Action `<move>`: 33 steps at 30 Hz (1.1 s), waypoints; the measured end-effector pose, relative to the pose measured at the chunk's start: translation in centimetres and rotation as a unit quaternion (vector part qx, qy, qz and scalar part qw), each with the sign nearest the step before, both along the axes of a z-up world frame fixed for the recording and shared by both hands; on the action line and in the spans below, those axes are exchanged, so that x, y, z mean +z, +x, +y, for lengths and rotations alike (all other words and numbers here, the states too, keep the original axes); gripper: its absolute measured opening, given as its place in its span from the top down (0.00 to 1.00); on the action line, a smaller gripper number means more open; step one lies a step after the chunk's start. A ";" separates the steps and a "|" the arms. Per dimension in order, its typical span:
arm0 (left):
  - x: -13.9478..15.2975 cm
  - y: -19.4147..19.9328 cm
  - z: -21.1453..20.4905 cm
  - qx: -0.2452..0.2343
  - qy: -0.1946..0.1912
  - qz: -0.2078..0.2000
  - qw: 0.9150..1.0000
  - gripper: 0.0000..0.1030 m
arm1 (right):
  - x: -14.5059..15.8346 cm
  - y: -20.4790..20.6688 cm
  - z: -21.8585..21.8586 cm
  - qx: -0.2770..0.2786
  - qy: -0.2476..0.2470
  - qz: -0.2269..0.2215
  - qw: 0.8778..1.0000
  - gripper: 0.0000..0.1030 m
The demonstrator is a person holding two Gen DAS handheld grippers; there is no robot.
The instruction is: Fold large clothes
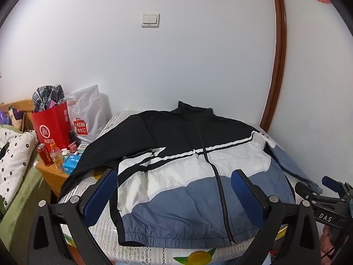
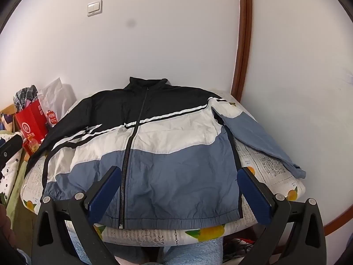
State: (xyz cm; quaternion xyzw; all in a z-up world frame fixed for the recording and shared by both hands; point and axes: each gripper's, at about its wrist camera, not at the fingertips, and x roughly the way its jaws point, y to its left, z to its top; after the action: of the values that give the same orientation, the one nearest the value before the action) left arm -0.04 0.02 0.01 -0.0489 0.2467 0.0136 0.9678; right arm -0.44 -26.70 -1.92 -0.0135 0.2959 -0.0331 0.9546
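Both-handed, left gripper (image 1: 174, 190) and right gripper (image 2: 179, 187) jaws gape, empty, above jacket (image 2: 154, 154).

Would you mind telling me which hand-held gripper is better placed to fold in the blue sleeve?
Probably the right hand-held gripper: the blue sleeve lies spread just beyond its outer finger, while the left hand-held gripper hovers over the jacket's other half. Both are open.

Crinkled matt cloth jacket (image 2: 154, 150), glossy wood frame (image 2: 242, 44)

Jacket (image 2: 154, 150): black, white and blue panels, zipped shut, laid flat front-up, unfolded, sleeves spread, collar toward the wall.
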 end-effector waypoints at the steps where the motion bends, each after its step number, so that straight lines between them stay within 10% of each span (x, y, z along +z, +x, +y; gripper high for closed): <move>1: 0.0 -0.1 0.0 0.001 0.002 -0.002 1.000 0.00 | 0.0 0.0 0.0 0.000 0.001 0.000 1.000 0.00; 33: 0.7 -1.3 -1.4 -0.038 0.036 -0.036 0.998 0.00 | 0.3 -0.2 1.4 0.005 0.000 -0.016 1.000 0.00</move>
State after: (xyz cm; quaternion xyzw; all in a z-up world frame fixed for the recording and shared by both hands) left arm -1.29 -1.38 0.70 -0.0046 0.2132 -0.0164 0.9769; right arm -0.62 -25.28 -1.66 -0.0149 0.2801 -0.0287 0.9594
